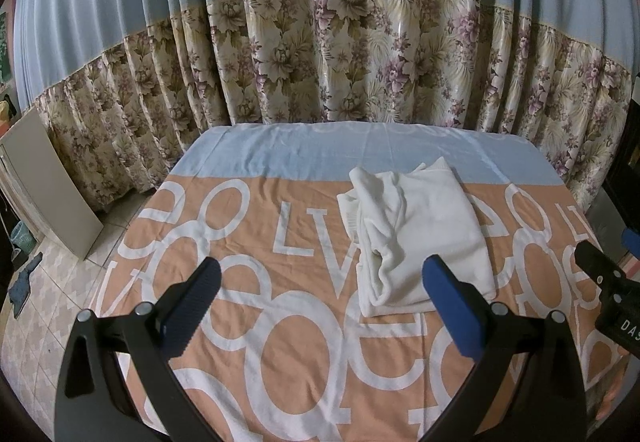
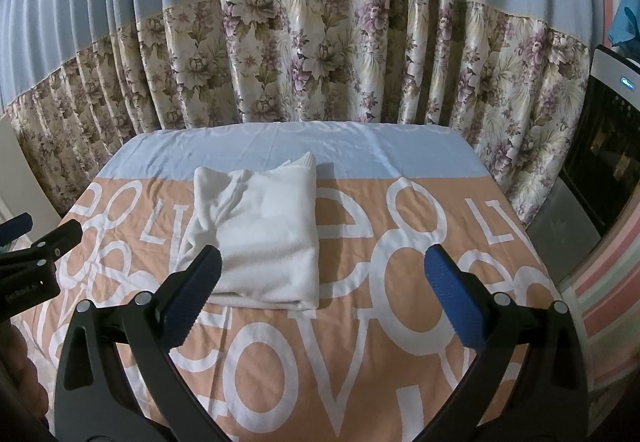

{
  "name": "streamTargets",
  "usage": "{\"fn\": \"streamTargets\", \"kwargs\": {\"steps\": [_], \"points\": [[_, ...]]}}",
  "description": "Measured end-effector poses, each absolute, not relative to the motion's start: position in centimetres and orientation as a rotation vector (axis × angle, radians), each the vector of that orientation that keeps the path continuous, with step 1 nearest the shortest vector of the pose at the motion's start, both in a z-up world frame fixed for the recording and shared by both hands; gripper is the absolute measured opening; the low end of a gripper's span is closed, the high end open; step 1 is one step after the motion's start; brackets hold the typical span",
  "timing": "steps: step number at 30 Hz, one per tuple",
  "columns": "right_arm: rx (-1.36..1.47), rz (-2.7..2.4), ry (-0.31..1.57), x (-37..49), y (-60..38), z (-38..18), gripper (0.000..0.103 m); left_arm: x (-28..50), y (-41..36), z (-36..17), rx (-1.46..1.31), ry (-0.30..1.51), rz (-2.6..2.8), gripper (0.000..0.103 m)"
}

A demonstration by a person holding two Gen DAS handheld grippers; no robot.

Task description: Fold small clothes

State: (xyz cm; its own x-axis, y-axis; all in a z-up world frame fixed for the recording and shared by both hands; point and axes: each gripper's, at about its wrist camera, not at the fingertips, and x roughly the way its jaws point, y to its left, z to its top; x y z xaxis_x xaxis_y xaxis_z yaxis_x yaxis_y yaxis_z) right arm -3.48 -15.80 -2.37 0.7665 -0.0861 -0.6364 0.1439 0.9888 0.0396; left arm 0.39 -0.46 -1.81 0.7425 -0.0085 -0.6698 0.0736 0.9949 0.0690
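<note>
A white garment point(image 1: 420, 238) lies folded into a thick rectangle on the table, its bunched edge on the left; it also shows in the right wrist view point(image 2: 264, 238). My left gripper point(image 1: 322, 278) is open and empty, held above the table just in front of the garment. My right gripper point(image 2: 324, 266) is open and empty too, hovering in front of the garment, which lies behind its left finger point(image 2: 192, 294). The right gripper's side shows at the right edge of the left wrist view point(image 1: 608, 282).
The table is covered by an orange cloth with white letters point(image 1: 280, 322) and a blue strip point(image 1: 320, 154) at the back. A floral curtain point(image 1: 320, 54) hangs behind. A white board point(image 1: 48, 186) leans at the left. A dark appliance point(image 2: 608, 150) stands at the right.
</note>
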Motion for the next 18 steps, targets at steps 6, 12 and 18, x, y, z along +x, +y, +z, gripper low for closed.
{"fn": "streamTargets", "kwargs": {"steps": [6, 12, 18], "points": [[0.08, -0.12, 0.688, -3.47, -15.69, -2.37, 0.1, 0.44, -0.53, -1.76, 0.091, 0.733, -0.044, 0.101], [0.083, -0.115, 0.694, -3.37, -15.68, -2.48, 0.1, 0.43, -0.43, -1.77, 0.091, 0.733, -0.044, 0.101], [0.081, -0.115, 0.692, -3.32, -15.69, -2.5, 0.1, 0.43, -0.42, -1.76, 0.092, 0.733, -0.046, 0.101]]}}
